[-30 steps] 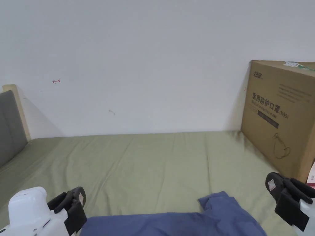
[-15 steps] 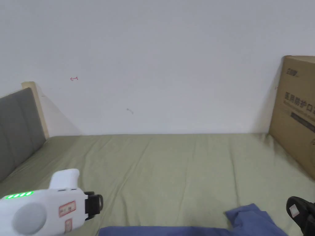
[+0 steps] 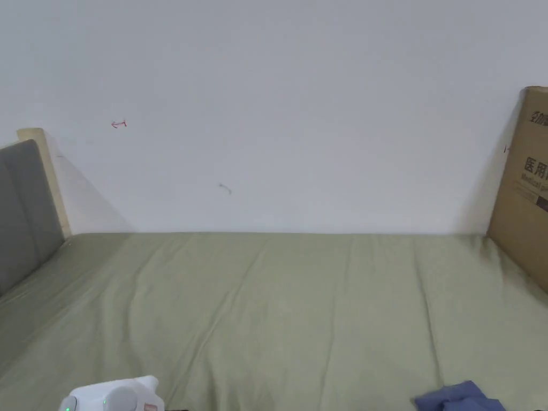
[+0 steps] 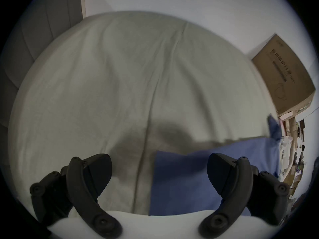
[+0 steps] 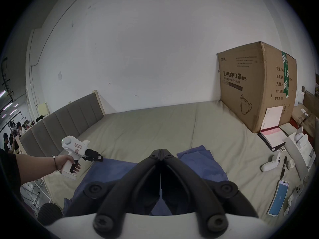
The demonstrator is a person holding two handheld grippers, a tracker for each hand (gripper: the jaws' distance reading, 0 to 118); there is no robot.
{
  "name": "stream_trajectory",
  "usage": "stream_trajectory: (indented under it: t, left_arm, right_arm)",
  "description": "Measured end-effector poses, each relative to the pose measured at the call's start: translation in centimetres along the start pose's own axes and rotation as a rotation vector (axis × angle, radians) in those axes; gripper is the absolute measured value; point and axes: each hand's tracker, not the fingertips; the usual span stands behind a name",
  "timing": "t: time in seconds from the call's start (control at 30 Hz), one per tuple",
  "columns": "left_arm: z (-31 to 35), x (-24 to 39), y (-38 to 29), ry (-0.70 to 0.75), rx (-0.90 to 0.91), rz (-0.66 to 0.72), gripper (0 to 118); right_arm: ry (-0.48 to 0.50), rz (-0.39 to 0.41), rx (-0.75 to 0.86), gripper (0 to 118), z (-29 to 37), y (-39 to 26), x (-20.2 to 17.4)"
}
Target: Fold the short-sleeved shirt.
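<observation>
The left gripper (image 4: 158, 172), jaws spread and empty, has dropped low since a second ago — it now hangs above the near corner of the blue shirt (image 4: 186, 182) on the bed (image 4: 120, 80). The right gripper (image 5: 160, 152) is clenched on nothing, with the shirt spread just beneath and beyond it. Neither holds cloth — the fold looks barely begun.

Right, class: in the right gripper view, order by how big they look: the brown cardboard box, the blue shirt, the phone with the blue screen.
1. Brown cardboard box
2. Blue shirt, partly hidden behind the shut right gripper, so its rank against the box is unsure
3. Phone with the blue screen, clearly smallest
</observation>
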Motion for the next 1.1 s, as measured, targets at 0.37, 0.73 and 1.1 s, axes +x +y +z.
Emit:
stream_trajectory:
  t: [0.37,0.73,1.1]
  left_arm:
    - [3.8,3.6,-3.3,0.088,0.176,-0.256,3]
    - [12.9,4.0,-4.5,-0.069,0.276,-0.227,2]
    - [12.2,4.5,-4.7,-0.064,0.225,-0.234,2]
  right_arm:
    - [-0.029,-0.012,-0.063,0,-2.9,0.0,3.6]
    - [-0.159,-0.268,-0.498,115,-19.4,1.7,16.1]
    - [-0.312,-0.004,-0.794,103,-27.0,-4.2,16.8]
